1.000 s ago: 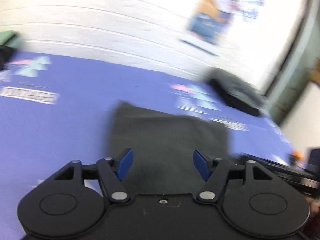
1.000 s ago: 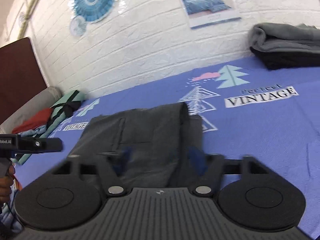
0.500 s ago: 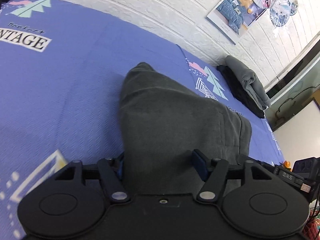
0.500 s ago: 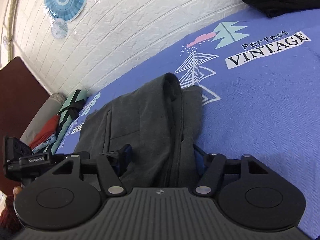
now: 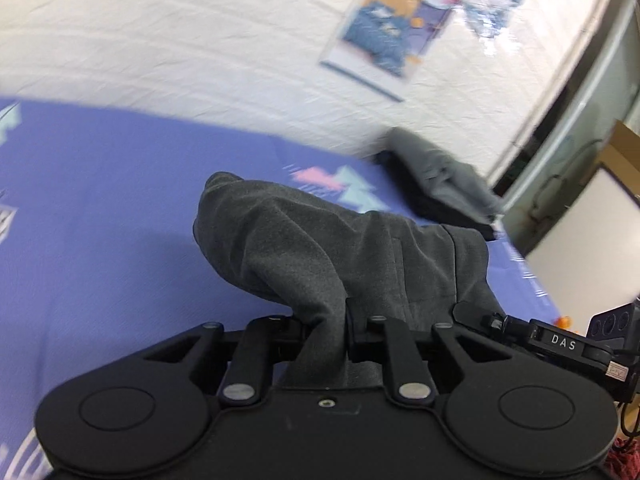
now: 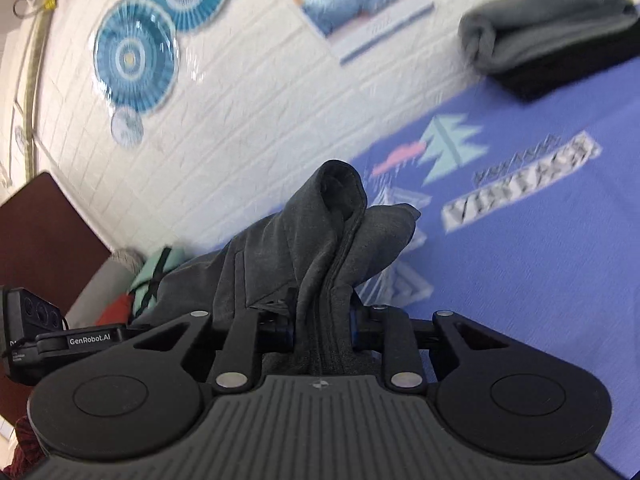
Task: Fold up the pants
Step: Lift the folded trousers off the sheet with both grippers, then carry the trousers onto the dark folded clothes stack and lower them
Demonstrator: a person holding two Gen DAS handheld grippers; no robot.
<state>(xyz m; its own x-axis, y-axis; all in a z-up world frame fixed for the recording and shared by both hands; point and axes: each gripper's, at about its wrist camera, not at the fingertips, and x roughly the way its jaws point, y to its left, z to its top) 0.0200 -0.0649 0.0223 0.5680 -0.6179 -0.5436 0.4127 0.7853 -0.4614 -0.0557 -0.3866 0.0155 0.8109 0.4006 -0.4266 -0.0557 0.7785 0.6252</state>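
So, item: the pants (image 5: 320, 256), dark grey, one pair, partly folded. I had them lifted at their near edge above the purple printed bed sheet (image 5: 100, 220), their far end bunched ahead of both tools.

Left hand-held gripper (image 5: 347, 328): jaws fully closed, a pinch of grey cloth caught between them; the fabric rose in a hump straight ahead of it and ran off to its right.

Right hand-held gripper (image 6: 322, 326): jaws closing, a thick seamed bundle of several layers between the blue pads (image 6: 353, 322), which looked pressed on it. Each tool showed in the other's view, the right one (image 5: 560, 344) to the right of the left, the left one (image 6: 60, 338) to the left of the right.

Progress, as I judged it: the garment already lay doubled, seams stacked on the right side, so an earlier fold seemed done. Both near corners were secured. Left to do: carry the held edge over the far end, lay it down flat, release, smooth.

Other stock: folded grey and black garments (image 6: 552, 40) well ahead and to the right of the right hand-held gripper, near the white brick wall (image 6: 260, 120); a heap of coloured clothes (image 6: 148, 284) to its left; blue paper fans (image 6: 136, 56) and a poster (image 6: 352, 0) on that wall.
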